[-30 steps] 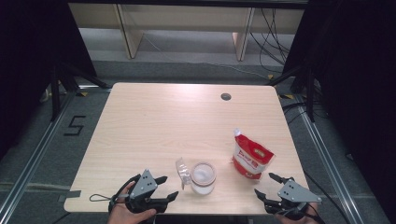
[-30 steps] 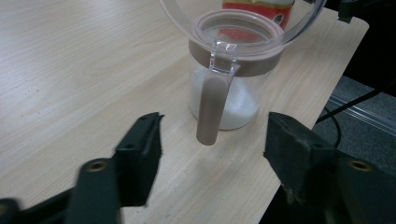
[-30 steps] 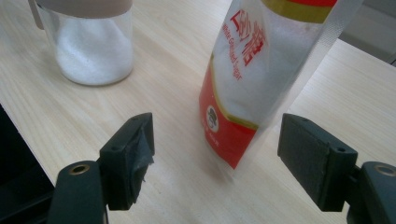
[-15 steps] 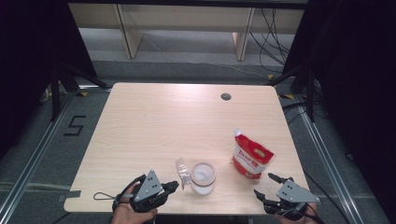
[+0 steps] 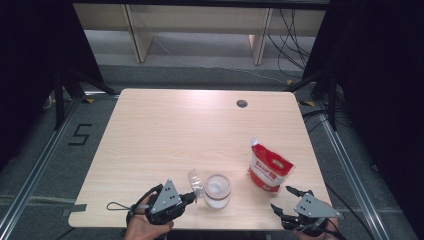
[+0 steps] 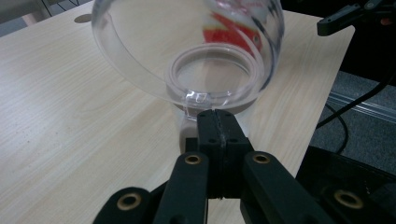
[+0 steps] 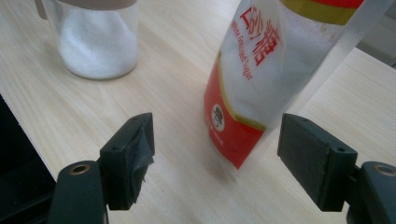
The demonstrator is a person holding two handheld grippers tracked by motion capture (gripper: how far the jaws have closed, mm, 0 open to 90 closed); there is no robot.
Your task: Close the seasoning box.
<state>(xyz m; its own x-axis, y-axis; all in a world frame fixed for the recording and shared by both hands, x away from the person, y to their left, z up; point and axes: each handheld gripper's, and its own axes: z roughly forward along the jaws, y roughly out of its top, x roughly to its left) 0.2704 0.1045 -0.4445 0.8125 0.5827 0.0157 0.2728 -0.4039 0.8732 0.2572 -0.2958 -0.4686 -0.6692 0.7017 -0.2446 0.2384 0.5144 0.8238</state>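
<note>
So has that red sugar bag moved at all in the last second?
No. The red sugar bag stands in the same spot near the table's right edge, right of the jar.

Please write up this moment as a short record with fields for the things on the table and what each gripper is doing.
surface: wooden table
jar: clear jar holding white grains, near the front edge
lid: clear flip lid standing open, hinged to the jar
bag: red and white sugar bag, upright, right of the jar
left gripper: jaws together at the lid's edge, having just closed; whether they pinch its tab is unclear
right gripper: jaws wide open, facing the bag, not touching it
</note>
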